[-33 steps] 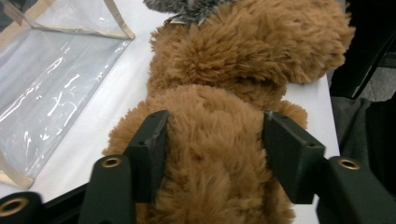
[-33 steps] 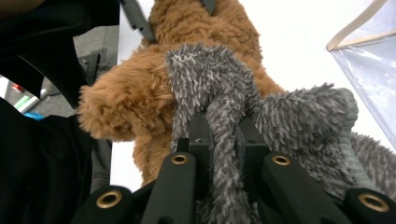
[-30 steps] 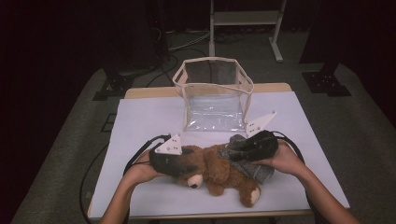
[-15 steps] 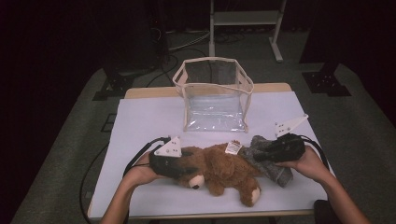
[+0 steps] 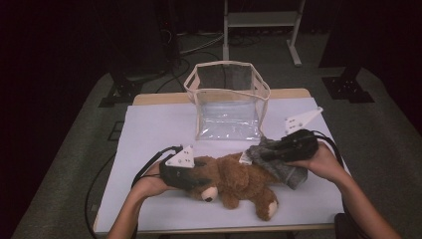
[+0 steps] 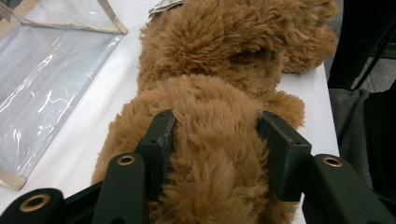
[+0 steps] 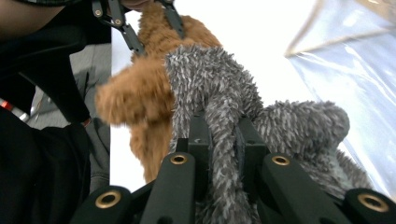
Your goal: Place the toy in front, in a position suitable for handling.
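Observation:
A brown teddy bear (image 5: pixel 234 181) lies on its side across the white table (image 5: pixel 149 129). My left gripper (image 5: pixel 191 179) is shut on the bear's head end; in the left gripper view the two black pads (image 6: pixel 161 140) press into the brown fur (image 6: pixel 215 140). A grey fuzzy plush toy (image 5: pixel 283 167) is held just right of the bear, a little above the table. My right gripper (image 5: pixel 268 153) is shut on it, and the right gripper view has a strip of the grey plush (image 7: pixel 224 140) pinched between the jaws, with the bear (image 7: pixel 140 93) behind it.
An open clear plastic bag (image 5: pixel 226 102) with a beige rim stands upright at the back middle of the table. Cables trail from both grippers. Dark floor and a metal stand (image 5: pixel 261 20) lie beyond the table's far edge.
My right gripper has carried the grey plush off the bear's body, to the right and slightly up. The left gripper and the bear have stayed in place.

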